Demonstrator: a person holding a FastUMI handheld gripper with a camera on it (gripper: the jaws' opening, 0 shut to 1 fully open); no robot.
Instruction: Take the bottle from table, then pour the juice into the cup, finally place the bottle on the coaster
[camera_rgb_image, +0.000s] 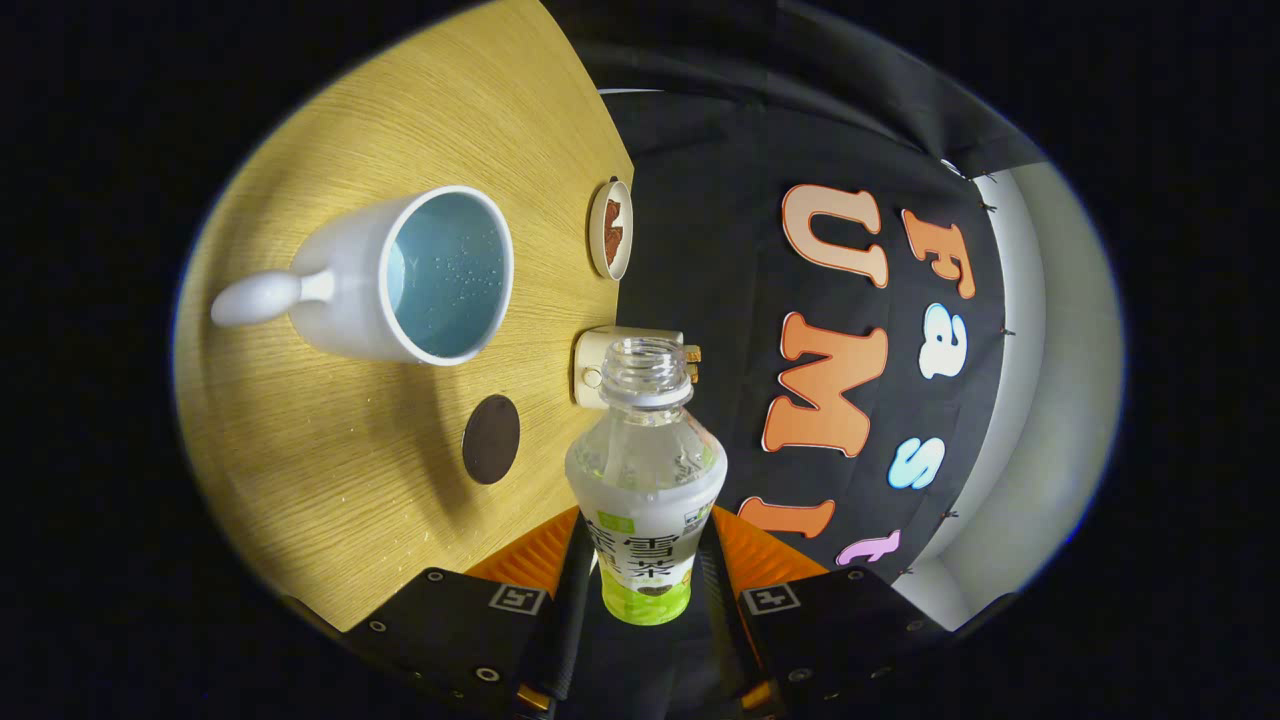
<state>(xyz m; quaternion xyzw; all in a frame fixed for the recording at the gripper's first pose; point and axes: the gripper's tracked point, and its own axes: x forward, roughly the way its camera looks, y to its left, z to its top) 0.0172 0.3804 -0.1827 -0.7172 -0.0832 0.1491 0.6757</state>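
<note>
An uncapped clear plastic bottle (646, 470) with a white and green label sits between my fingers, and my gripper (645, 560) is shut on its lower body. The bottle is lifted off the wooden table (330, 490) and the whole scene is rolled sideways. Its open neck points beyond the fingers. A white cup (400, 275) with a pale blue inside and a rounded handle stands on the table, off to one side of the bottle's mouth, with droplets inside. A dark round coaster (491, 439) lies flat on the table between the cup and my fingers.
A small cream-coloured box (595, 365) sits on the table just behind the bottle's neck. A small white dish (610, 229) with something brown in it rests near the table's far edge. The black cloth wall rises past that edge.
</note>
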